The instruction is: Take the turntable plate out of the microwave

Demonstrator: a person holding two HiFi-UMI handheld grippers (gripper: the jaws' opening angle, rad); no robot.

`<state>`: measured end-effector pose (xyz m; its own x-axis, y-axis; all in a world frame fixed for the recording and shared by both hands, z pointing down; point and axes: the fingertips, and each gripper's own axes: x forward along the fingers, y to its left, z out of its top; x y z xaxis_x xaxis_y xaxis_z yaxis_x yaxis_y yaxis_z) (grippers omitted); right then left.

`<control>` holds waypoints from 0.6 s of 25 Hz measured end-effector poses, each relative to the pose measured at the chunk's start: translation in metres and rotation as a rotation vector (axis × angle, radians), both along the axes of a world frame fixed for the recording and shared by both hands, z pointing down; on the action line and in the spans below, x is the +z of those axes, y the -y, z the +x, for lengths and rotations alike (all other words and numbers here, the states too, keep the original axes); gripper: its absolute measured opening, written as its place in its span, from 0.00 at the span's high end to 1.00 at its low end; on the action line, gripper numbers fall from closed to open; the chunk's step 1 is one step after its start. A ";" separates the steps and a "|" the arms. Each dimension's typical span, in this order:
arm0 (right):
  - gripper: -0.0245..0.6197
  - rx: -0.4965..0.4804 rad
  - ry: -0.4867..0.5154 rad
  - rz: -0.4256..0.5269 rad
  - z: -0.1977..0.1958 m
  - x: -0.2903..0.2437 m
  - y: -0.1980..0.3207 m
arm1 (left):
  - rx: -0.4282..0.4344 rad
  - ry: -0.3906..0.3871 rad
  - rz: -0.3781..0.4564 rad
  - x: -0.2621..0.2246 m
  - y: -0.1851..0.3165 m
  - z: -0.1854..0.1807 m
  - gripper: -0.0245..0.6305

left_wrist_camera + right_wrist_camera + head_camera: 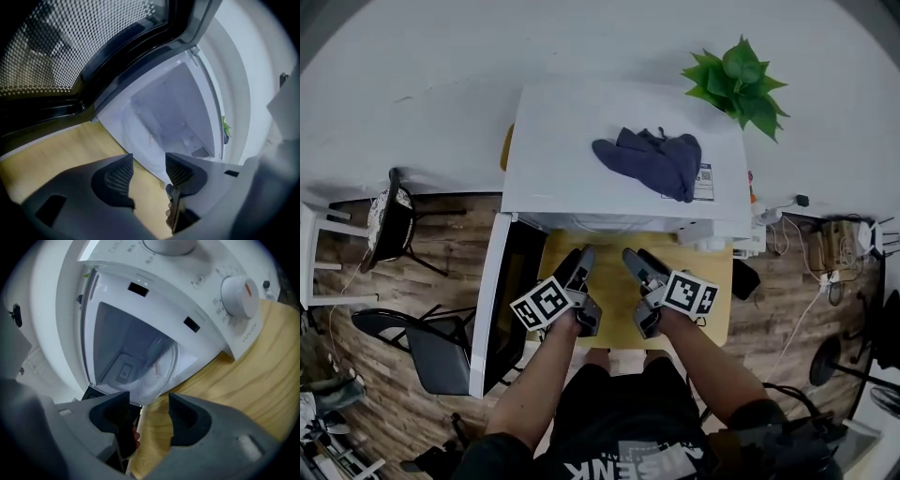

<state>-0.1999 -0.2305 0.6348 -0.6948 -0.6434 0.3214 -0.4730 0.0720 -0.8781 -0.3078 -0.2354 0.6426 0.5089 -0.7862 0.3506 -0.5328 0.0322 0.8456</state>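
A white microwave (pixel 619 131) stands on a wooden table (pixel 712 272) with its door (pixel 492 300) swung open to the left. Inside the cavity lies the clear glass turntable plate (pixel 150 133), which shows as a round rim (pixel 161 369) in the right gripper view. Both grippers are held side by side just in front of the opening, pointing in. My left gripper (pixel 579 258) is open and its jaws (pixel 149 161) have nothing between them. My right gripper (pixel 639 260) is also open, with empty jaws (pixel 148 399). Neither touches the plate.
A blue cloth (pixel 656 159) lies on top of the microwave. A green plant (pixel 741 80) stands behind it on the right. The control knob (pixel 239 296) is right of the cavity. Chairs (pixel 422 342) stand on the left, and cables (pixel 825 248) lie on the floor to the right.
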 end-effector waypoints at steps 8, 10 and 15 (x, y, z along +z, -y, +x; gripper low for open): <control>0.58 0.066 0.076 -0.069 -0.011 0.030 0.021 | 0.011 -0.051 -0.031 0.028 0.022 0.001 0.66; 0.58 0.076 0.108 -0.079 -0.014 0.032 0.025 | 0.012 -0.067 -0.024 0.030 0.026 -0.001 0.66; 0.58 0.105 0.182 -0.135 -0.021 0.042 0.036 | 0.017 -0.087 -0.059 0.041 0.038 0.001 0.66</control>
